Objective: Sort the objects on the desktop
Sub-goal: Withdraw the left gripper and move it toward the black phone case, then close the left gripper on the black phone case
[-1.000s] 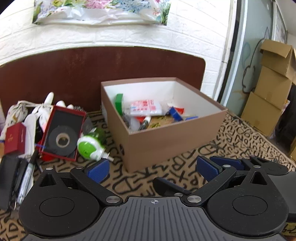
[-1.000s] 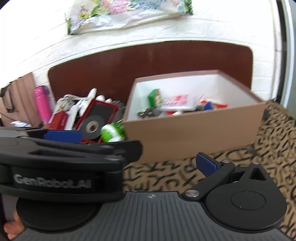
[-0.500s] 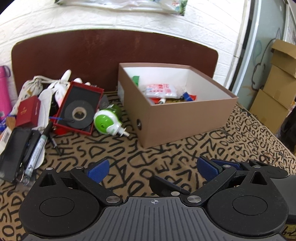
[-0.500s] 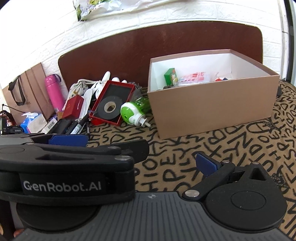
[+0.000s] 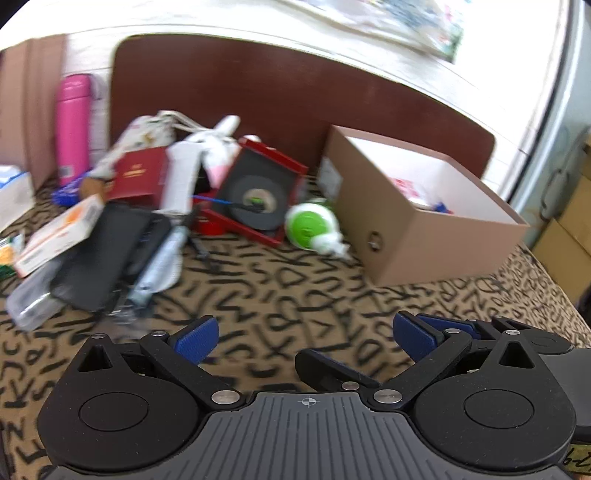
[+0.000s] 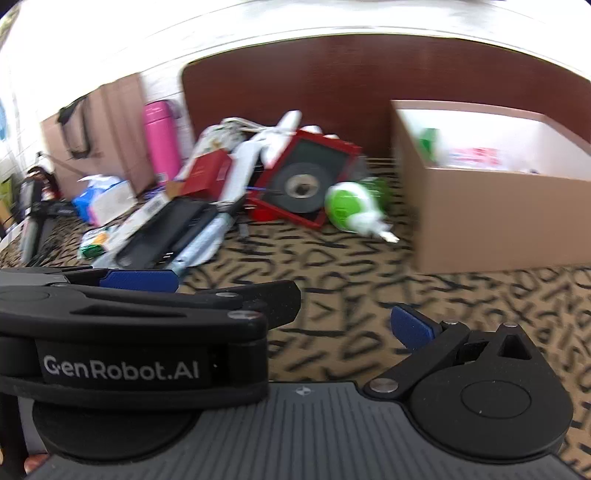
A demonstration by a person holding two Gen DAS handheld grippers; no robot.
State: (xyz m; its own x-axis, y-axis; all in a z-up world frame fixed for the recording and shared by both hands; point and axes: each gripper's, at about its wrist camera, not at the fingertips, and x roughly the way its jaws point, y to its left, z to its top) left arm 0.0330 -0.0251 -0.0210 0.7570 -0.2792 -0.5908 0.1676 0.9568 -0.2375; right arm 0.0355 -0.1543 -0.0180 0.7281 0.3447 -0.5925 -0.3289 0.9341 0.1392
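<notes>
Both grippers hover empty over the patterned cloth, facing the clutter pile beside the brown box.

The left gripper (image 5: 304, 336) has its jaws spread wide, holding nothing; the right gripper (image 6: 291, 295) also looks parted and empty, though the left tool hides one of its fingers. The green-and-white plug-in device (image 5: 314, 230) lies on the cloth just beside the brown cardboard box (image 5: 436, 236), touching the red tray (image 5: 258, 199) with the black tape roll. It is probably light, rigid, smooth plastic; grip across its round body, not the prong end.

Home desk: brick wall (image 5: 177, 22), headboard (image 5: 295, 96), stacked cartons (image 5: 569, 236).
</notes>
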